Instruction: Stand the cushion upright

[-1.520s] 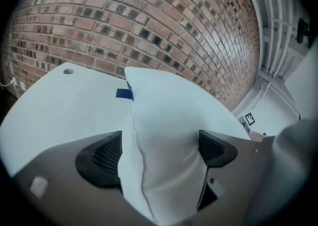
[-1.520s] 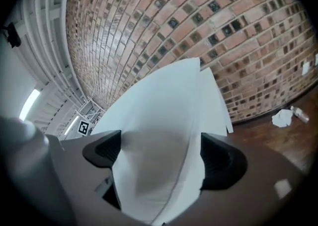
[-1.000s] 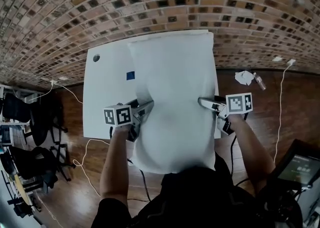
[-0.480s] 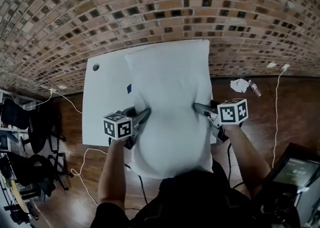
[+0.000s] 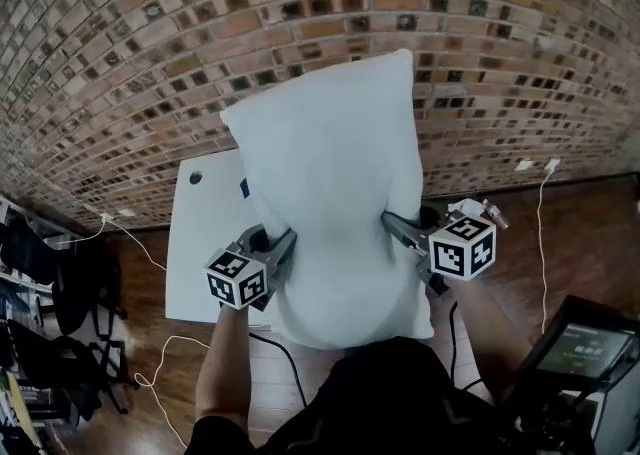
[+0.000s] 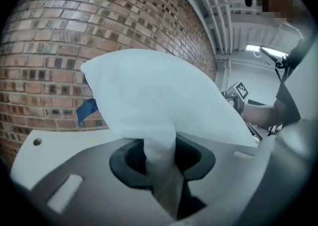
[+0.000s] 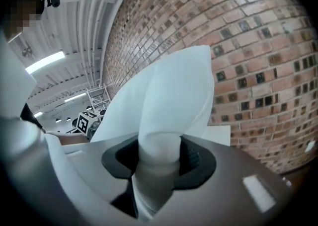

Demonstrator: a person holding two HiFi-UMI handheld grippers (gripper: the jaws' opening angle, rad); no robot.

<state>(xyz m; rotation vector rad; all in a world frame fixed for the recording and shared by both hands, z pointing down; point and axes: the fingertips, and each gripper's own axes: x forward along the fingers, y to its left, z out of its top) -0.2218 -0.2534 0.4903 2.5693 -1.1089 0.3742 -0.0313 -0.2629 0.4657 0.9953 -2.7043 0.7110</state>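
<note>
Pinching a fold of the white cushion (image 5: 335, 163) at its left edge with the left gripper (image 5: 284, 241) and at its right edge with the right gripper (image 5: 393, 224), having just been closing both sets of jaws onto the fabric. Holding the cushion at centre frame, tilted up above the white table (image 5: 200, 253), overlapping the brick wall (image 5: 150, 43).

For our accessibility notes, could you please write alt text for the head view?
A large white cushion is pinched at its two side edges by the left gripper and the right gripper, whose jaws have just been closing on the fabric. Its far end tilts up off a white table, before a brick wall.
</note>
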